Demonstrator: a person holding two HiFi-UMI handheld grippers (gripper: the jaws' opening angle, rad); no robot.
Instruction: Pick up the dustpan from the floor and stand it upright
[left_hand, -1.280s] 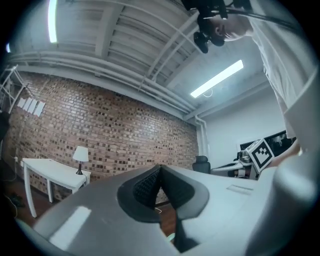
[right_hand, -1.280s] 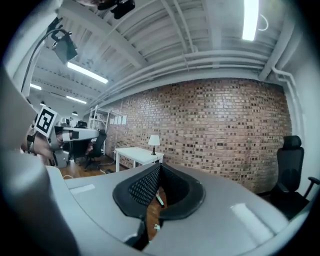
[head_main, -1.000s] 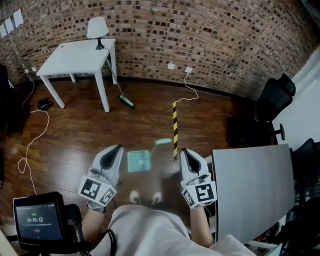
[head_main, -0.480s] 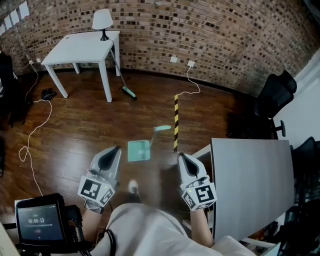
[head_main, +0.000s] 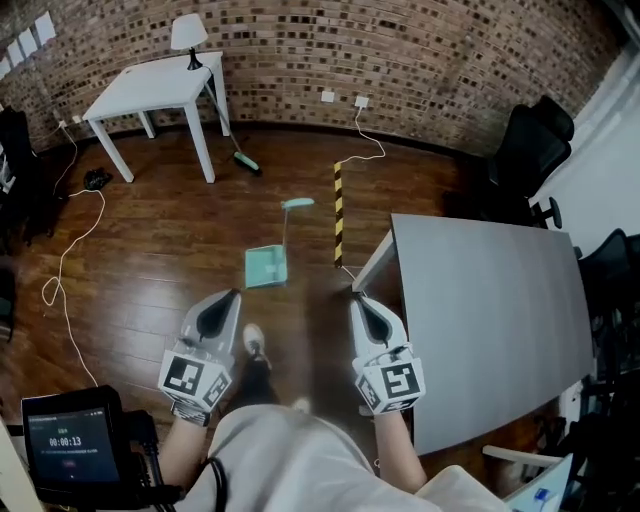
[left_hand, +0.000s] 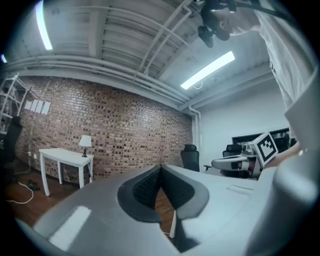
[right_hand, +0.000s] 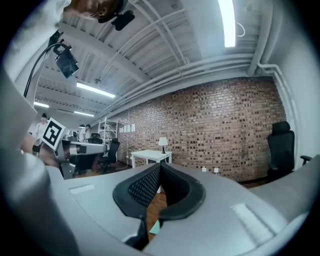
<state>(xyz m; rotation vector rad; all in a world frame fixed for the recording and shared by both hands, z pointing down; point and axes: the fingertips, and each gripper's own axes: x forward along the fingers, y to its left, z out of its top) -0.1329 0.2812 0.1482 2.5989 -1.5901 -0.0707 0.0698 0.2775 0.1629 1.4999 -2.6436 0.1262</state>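
Observation:
The teal dustpan lies flat on the wooden floor, its long handle pointing away towards the brick wall. My left gripper hovers just short of it on the left, its jaws shut with nothing in them. My right gripper is level with it to the right, also shut and empty. In the left gripper view the gripper points level at the wall. In the right gripper view a teal sliver of the dustpan shows below the shut gripper.
A grey table stands close on the right, with black office chairs beyond it. A yellow-black striped strip runs along the floor. A white table with a lamp, a teal brush and floor cables lie to the left. My shoe is between the grippers.
The person has stepped forward and both grippers travelled along. The grey table has grown larger at the right and the dustpan sits higher in the head view. The jaws stay shut.

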